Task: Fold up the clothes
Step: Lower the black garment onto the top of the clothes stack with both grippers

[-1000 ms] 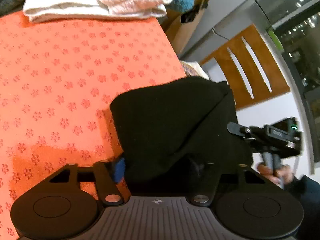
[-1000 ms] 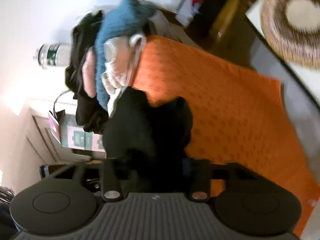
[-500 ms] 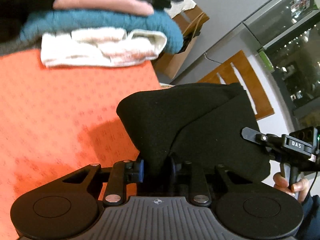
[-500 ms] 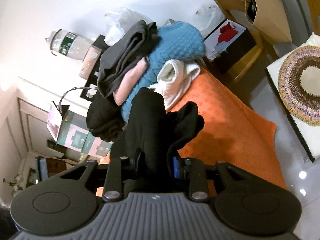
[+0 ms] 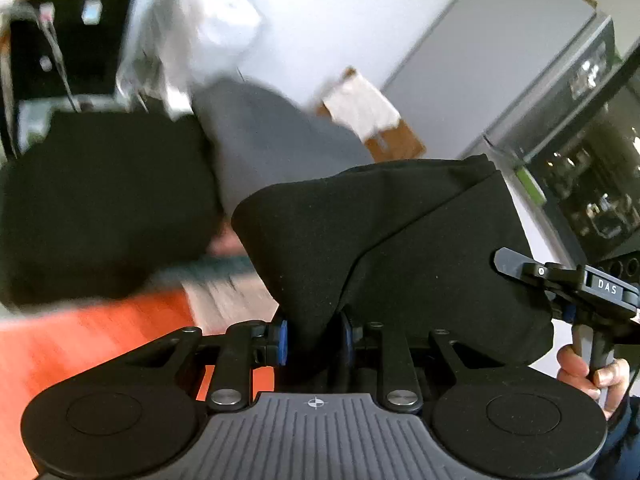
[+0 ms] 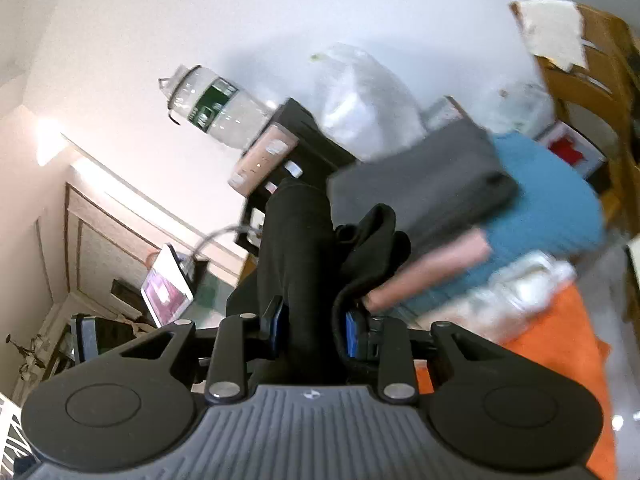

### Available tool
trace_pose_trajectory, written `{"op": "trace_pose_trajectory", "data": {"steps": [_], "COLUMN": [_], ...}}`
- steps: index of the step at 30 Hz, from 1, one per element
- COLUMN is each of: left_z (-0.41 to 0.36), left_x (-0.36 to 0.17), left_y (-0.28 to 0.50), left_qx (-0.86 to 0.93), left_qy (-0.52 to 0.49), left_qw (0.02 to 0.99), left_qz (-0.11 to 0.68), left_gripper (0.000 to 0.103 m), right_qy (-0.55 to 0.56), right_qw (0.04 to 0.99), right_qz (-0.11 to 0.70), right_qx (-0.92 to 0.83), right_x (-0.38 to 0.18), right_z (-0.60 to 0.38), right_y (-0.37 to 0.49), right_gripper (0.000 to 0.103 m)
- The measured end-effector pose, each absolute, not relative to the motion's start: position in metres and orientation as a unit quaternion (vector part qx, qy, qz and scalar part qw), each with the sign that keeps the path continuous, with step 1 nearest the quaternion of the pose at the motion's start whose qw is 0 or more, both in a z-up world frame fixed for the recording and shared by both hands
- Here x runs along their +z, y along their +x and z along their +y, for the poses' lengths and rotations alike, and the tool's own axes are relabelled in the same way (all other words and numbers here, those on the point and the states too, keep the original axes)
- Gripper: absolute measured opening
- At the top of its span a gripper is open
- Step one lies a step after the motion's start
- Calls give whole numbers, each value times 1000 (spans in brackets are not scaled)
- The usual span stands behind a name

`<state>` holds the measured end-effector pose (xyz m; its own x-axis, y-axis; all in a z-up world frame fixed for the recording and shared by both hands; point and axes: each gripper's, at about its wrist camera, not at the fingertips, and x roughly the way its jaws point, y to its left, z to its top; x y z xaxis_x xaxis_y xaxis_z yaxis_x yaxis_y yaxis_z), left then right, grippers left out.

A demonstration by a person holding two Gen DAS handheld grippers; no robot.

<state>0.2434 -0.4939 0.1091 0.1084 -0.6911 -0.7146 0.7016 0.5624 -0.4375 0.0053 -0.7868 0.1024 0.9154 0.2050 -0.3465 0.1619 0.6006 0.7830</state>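
Folded black fabric garment (image 5: 400,248) held clear above orange patterned tablecloth (image 5: 80,344). Left gripper (image 5: 312,340) and right gripper (image 6: 310,330) each clamp one end, presumably keeping the fold intact for the stack of folded clothes (image 6: 500,216).

The white letters "DAS" stand on the right gripper (image 5: 568,312), nothing else legible.
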Motion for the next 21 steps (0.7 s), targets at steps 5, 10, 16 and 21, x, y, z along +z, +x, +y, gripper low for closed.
{"op": "trace_pose_trajectory", "data": {"steps": [5, 10, 16, 21], "left_z": [-480, -461, -452, -456], "left_x": [124, 113, 91, 65], "left_y": [304, 364, 416, 435], "left_qx": [-446, -413, -374, -351], "left_qy": [-4, -9, -1, 20], "left_qw": [767, 783, 798, 803], "left_qz": [462, 466, 473, 482], "left_gripper": [27, 27, 27, 27], "right_qy": [445, 463, 480, 469], "right_qw": [874, 863, 850, 848], "right_qz": [194, 199, 216, 247], "right_qx": [22, 27, 36, 20], "right_x": [113, 93, 59, 30], "right_z": [-775, -763, -749, -745], "right_y": [80, 155, 231, 266], "right_gripper": [33, 33, 33, 33]}}
